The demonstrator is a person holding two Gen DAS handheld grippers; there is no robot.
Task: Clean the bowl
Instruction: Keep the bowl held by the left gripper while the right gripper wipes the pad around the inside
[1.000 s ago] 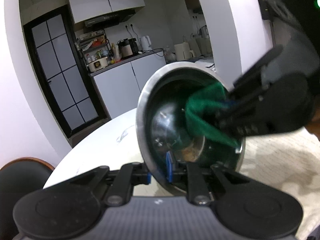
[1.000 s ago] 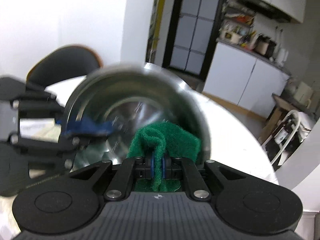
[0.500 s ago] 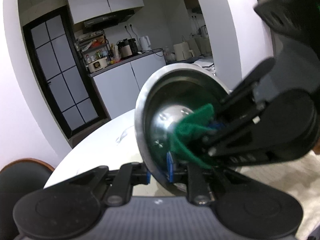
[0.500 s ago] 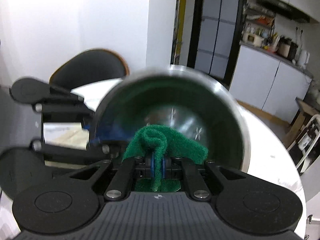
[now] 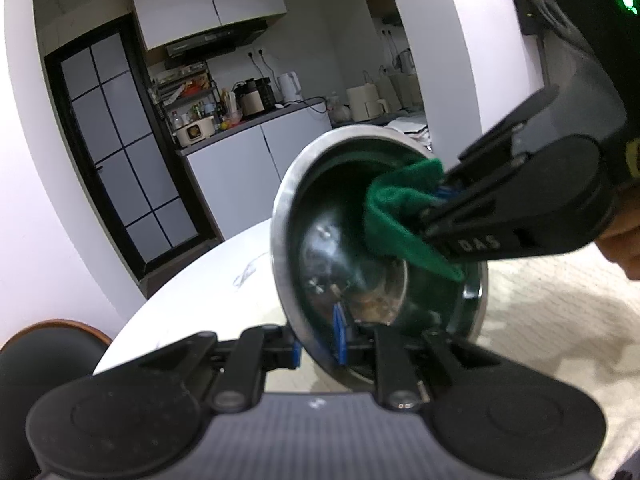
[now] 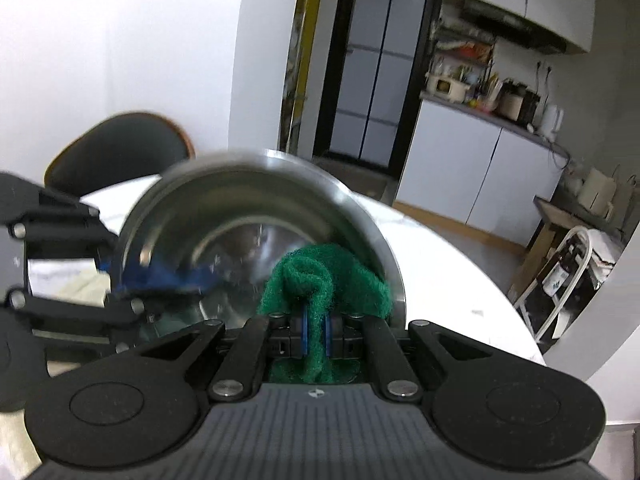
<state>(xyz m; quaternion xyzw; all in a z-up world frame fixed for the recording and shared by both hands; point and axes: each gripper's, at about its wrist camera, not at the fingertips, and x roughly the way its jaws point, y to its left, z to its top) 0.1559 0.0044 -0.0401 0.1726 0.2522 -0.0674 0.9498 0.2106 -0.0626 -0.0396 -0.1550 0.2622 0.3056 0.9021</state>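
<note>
A steel bowl [image 5: 320,216] is held up on edge above the white table, its hollow facing right in the left wrist view. My left gripper [image 5: 320,346] is shut on the bowl's lower rim, one blue pad inside, one outside. A folded green scouring pad [image 5: 400,208] presses against the bowl's upper inner wall; my right gripper [image 5: 438,196] is shut on it, coming in from the right. In the right wrist view the bowl [image 6: 256,200] fills the middle, the scouring pad [image 6: 320,284] sits clamped in my right gripper [image 6: 315,334], and my left gripper [image 6: 120,280] grips the rim at left.
The round white table [image 5: 200,284] lies below, with a pale cloth [image 5: 552,304] on its right side. A black chair [image 6: 120,152] stands at the table's edge. Kitchen cabinets and a crowded counter [image 5: 248,120] sit beyond, beside a dark glazed door [image 5: 116,140].
The right gripper swept the green pad down and deeper into the bowl, then back up to the upper inner wall near the rim. The left gripper and bowl stayed put.
</note>
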